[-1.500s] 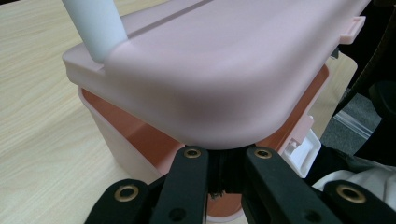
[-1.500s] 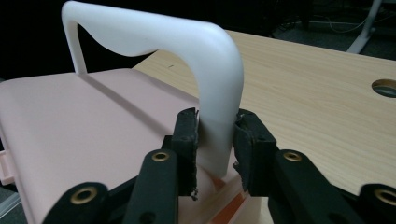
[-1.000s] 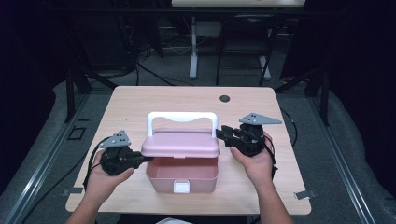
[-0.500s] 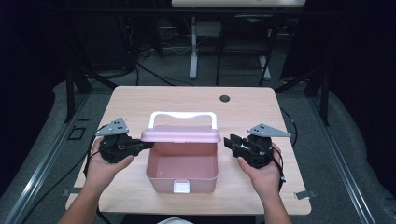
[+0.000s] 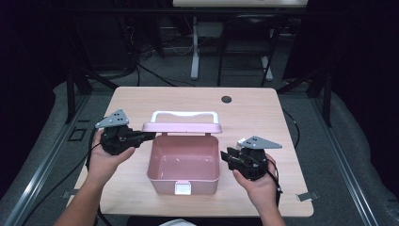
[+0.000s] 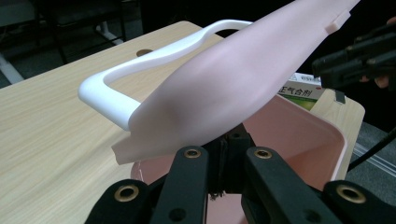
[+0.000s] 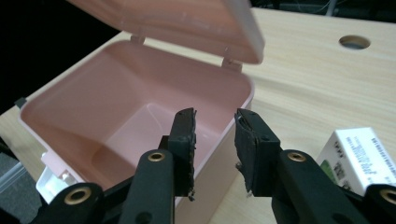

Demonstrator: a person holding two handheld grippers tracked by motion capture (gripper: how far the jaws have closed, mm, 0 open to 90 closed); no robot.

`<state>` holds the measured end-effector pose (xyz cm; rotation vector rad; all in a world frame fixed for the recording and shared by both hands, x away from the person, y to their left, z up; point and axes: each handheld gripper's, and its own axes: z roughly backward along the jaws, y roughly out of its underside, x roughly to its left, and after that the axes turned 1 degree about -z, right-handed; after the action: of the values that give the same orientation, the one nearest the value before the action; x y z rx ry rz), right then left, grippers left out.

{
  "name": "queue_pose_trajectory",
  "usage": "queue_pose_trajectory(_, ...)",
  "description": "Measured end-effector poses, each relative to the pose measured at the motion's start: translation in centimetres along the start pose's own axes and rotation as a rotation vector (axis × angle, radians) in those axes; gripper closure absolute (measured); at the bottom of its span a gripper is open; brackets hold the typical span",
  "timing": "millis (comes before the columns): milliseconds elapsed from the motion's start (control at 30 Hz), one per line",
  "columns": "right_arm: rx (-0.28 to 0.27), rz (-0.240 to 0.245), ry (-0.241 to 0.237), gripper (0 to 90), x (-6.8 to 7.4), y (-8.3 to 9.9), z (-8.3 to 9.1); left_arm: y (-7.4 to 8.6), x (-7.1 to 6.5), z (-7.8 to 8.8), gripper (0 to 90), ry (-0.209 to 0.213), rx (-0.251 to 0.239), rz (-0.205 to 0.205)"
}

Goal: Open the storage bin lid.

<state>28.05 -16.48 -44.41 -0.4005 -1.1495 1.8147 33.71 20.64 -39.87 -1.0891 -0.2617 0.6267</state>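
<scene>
Lid (image 5: 181, 127) of the pale pink plastic carry box (image 5: 183, 162) now stands raised on its rear hinges, where a second ago it lay nearly flat over the box; its white loop handle (image 5: 184, 114) has tipped toward the far side of the light wooden table (image 5: 263, 113). The left gripper (image 5: 141, 137) has its jaws pinched tight on the lid's left edge, seen from below in the left gripper view as the pink underside (image 6: 233, 88) sweeps over the closed black jaws. The right gripper (image 5: 227, 157) has left the lid's right end, where it was a second ago, and come down toward the person, beside the box's right wall; its jaws stand partly apart with nothing between the pads (image 7: 187, 140), which hover over the box's rim (image 7: 233, 126). The box sits in the middle of the table, nearer the person, its white front latch (image 5: 182, 188) hanging down, and its interior (image 7: 140, 126) looks bare. Just outside its right wall lies a small white carton (image 7: 359, 154) with green markings; the left gripper view shows Chinese characters (image 6: 299, 91) on a green band, too small to read with confidence. A dark round hole (image 5: 227, 99) sits in the tabletop beyond the lid.
</scene>
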Motion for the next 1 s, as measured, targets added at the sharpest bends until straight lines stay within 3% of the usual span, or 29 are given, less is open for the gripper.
queue_pose_trajectory(400, 0.090, 0.012, -0.011, 67.0, 0.7, 1.4, -1.9, 0.0, 1.0, -0.6, 89.7, -0.015, 0.000, 0.008)
queue_pose_trajectory(800, 0.124, 0.018, -0.010, 67.0, 1.0, 2.0, -2.5, 0.3, 1.6, -1.5, 89.7, -0.031, 0.012, -0.002)
queue_pose_trajectory(1000, 0.137, 0.024, 0.004, 67.1, 1.1, 2.2, -2.7, 0.6, 2.0, -1.8, 89.7, -0.037, 0.018, 0.013)
